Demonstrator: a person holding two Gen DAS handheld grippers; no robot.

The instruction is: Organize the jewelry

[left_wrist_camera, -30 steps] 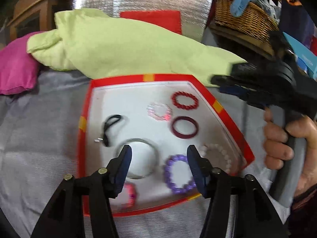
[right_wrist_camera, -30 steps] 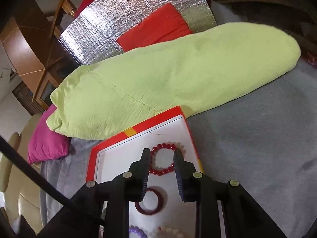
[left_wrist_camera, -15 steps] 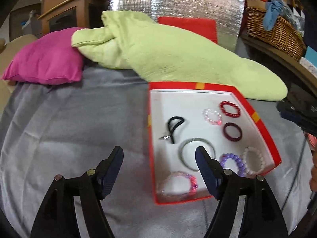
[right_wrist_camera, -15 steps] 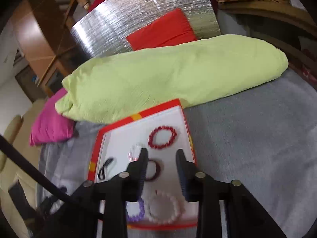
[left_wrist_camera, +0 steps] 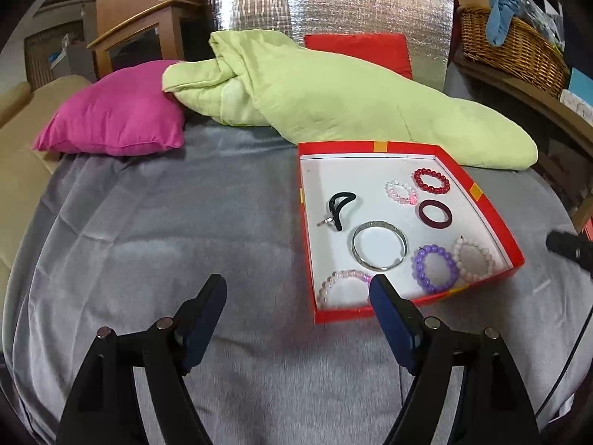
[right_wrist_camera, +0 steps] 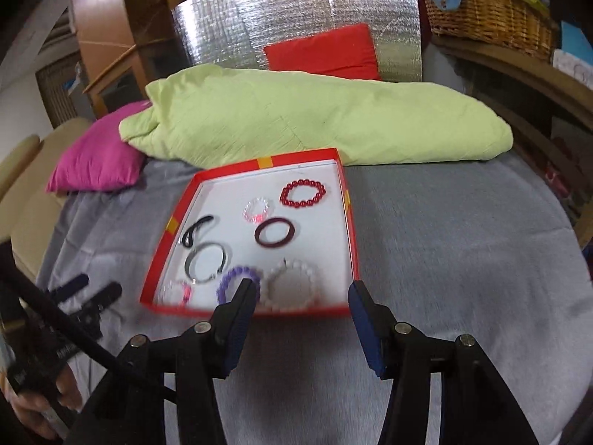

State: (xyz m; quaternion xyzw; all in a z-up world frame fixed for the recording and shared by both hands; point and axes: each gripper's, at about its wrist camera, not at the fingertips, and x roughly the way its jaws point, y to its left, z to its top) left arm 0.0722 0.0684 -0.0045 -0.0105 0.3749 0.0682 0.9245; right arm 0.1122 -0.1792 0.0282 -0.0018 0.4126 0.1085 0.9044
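A red box point(left_wrist_camera: 481, 200) with a white floor lies on the grey sheet. In it are a red bead bracelet point(left_wrist_camera: 417, 181), a dark red bangle point(left_wrist_camera: 422, 215), a silver bangle point(left_wrist_camera: 354, 246), a purple bead bracelet point(left_wrist_camera: 417, 263), a white bead bracelet point(left_wrist_camera: 457, 256) and a black hair tie point(left_wrist_camera: 339, 204). My left gripper point(left_wrist_camera: 296, 285) hovers over the sheet, left of the box's near corner. Its jaws are opening with nothing between them. My right gripper point(right_wrist_camera: 302, 289) hangs before the box's point(right_wrist_camera: 350, 222) front edge, jaws opening and empty.
A light green duvet point(left_wrist_camera: 352, 100) lies behind the box, with a pink cushion point(left_wrist_camera: 118, 118) to its left. A red cushion point(left_wrist_camera: 355, 48) leans on a silver foil panel point(left_wrist_camera: 333, 3). A wicker basket point(left_wrist_camera: 515, 44) stands on a shelf at right.
Both grippers have pulled back from above the box and spread their jaws wider. The box now sits farther off, to the right of the left gripper.
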